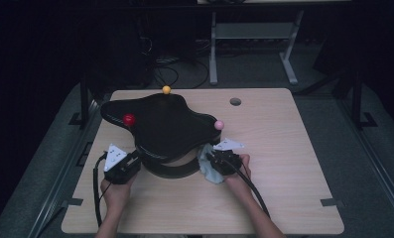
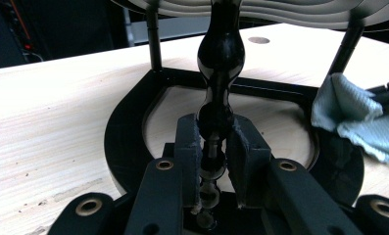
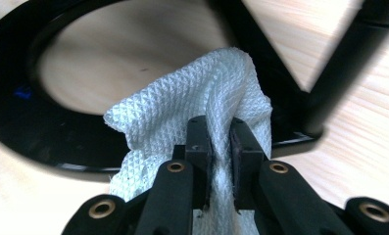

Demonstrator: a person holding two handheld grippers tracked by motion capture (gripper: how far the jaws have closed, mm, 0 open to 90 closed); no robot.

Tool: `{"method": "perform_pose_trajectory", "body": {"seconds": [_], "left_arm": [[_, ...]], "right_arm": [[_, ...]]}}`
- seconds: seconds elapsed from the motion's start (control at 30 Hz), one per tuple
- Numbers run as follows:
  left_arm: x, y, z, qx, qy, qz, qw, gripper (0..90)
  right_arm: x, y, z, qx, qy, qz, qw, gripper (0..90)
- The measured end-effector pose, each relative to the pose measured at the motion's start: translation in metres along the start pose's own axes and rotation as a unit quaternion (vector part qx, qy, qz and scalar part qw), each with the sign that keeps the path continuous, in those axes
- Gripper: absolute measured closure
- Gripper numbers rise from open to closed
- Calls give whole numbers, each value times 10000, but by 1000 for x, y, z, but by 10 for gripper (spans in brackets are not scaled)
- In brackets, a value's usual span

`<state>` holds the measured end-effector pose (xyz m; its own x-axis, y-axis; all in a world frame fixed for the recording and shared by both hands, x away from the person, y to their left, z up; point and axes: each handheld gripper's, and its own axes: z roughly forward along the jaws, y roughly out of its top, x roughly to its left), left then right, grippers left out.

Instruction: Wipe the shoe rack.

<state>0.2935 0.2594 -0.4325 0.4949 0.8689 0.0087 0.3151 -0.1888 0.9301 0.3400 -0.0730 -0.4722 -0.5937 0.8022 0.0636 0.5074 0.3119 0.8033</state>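
Jaws: left gripper (image 2: 212,169) clamped on the stand's turned post (image 2: 220,73), right gripper (image 3: 220,147) pinching the cloth (image 3: 192,105) at the stand's base ring (image 3: 15,112) mid-surface near the front edge — brace steady, wipe ring in short strokes.

stand (image 1: 160,124): on table (image 1: 284,163), centre-left, toward 12 o'clock
left gripper (image 1: 126,166): at stand's 7 o'clock, on its turned post (image 2: 220,58)
right gripper (image 1: 219,161): at stand's 4 o'clock
cloth (image 1: 208,168): in right gripper, against stand's base ring (image 3: 40,132)

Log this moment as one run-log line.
left gripper: shut on black post | right gripper: shut on white cloth | cloth against black base ring
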Motion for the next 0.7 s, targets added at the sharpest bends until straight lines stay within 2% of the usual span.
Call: {"method": "perform_pose_trajectory", "body": {"seconds": [0.07,0.2,0.3,0.7], "left_arm": [[0,0,0,7,1,1,10000,757],[-1,0,1,3,-4,8,10000,757],[-1,0,1,-1,-11,15,10000,757],[-1,0,1,3,-11,1,10000,757]], "right_arm": [[5,1,0,21,-12,-138,9999,809],[0,1,1,-2,17,-1,10000,810],[4,1,1,21,27,-68,10000,810],[3,1,1,18,34,-53,10000,810]]}}
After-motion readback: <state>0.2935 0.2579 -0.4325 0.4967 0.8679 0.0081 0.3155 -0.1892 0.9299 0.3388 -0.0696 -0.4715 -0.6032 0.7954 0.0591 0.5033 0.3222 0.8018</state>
